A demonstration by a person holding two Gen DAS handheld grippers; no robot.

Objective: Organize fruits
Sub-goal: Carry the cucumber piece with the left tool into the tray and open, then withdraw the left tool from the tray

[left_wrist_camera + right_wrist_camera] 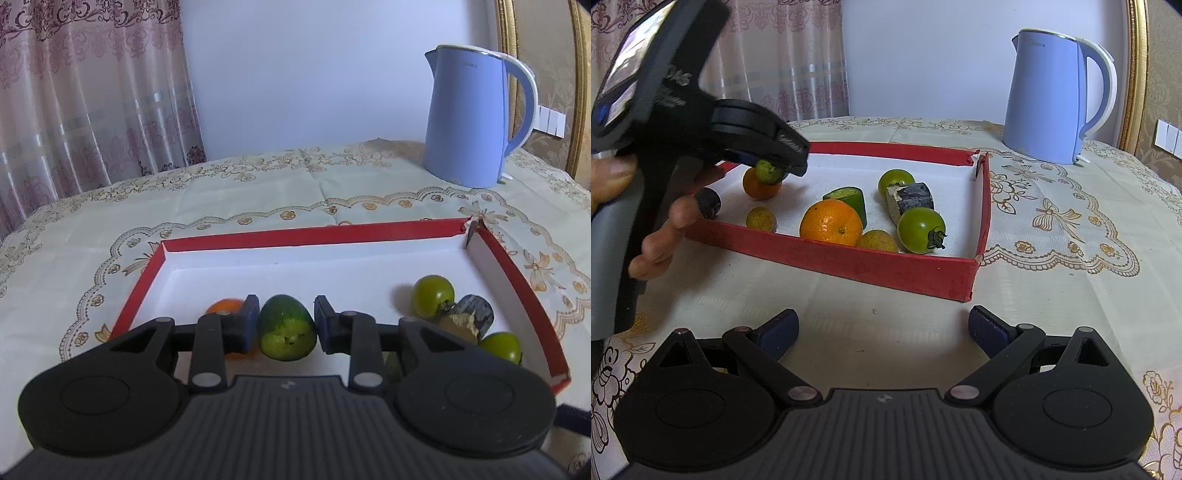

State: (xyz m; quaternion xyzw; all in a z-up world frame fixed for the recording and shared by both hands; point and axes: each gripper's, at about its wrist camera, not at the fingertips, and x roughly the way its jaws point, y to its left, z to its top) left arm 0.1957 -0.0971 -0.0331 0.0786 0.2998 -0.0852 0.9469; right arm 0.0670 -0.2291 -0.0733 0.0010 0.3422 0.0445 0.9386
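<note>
Pale wall and a patterned pink curtain (85, 96) back a surface (1071, 258) covered in a cream cloth with gold floral borders. At its far right stands a light blue electric kettle (1049, 99), upright, handle to the right, well apart from the fruit.

Nearer lies a shallow red tray (849, 262) with a white floor, one far corner torn. Inside it, from the right wrist view: a large orange (831, 221) near the front wall, a smaller orange (759, 186) toward the back left, a cut green cucumber piece (849, 197) just behind the large orange, a dark-skinned cut chunk (910, 201), two green tomatoes (919, 229), (895, 181), two small yellowish fruits (761, 218), (877, 240) by the front wall, and a small dark round fruit (708, 203) at the left end, though I cannot tell whether it is inside the wall.

A hand (661, 236) holds the left tongs (286, 325) above the tray's left part; their blue pads pinch a small green fruit (286, 328), lifted clear of the tray floor.

Right tongs (882, 332) hover over bare cloth in front of the tray, spread wide, holding nothing.
</note>
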